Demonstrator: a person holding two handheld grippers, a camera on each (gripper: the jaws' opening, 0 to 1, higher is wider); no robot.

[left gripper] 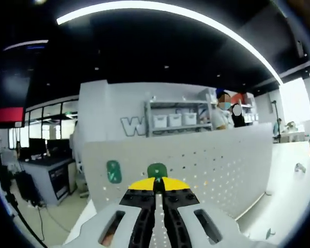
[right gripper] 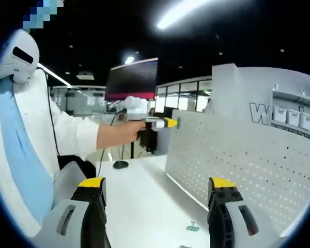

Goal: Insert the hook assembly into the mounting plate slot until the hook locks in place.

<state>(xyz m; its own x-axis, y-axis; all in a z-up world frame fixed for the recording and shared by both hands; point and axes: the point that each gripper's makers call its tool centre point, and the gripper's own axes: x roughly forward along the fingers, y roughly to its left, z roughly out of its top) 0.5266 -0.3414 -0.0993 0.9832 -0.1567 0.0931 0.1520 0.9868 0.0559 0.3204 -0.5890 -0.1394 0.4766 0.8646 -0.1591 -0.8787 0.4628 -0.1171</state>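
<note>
The left hand-held gripper (left gripper: pixel 155 182) is seen clamped on the green hook assembly (left gripper: pixel 157 170), its tab projecting straight ahead along the jaws; just beyond stands the perforated mounting plate (left gripper: pixel 217 160), upright on the white counter (right gripper: pixel 144 201); the right hand-held gripper (right gripper: pixel 157 192), jaws spread and empty, is judged farther off.

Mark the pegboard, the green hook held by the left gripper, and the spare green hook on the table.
pegboard (left gripper: pixel 222 165), left gripper view, bare perforated face
green hook (left gripper: pixel 157 170), left gripper view, top above the fingers
spare hook (right gripper: pixel 192 226), right gripper view, its middle, on the table
</note>
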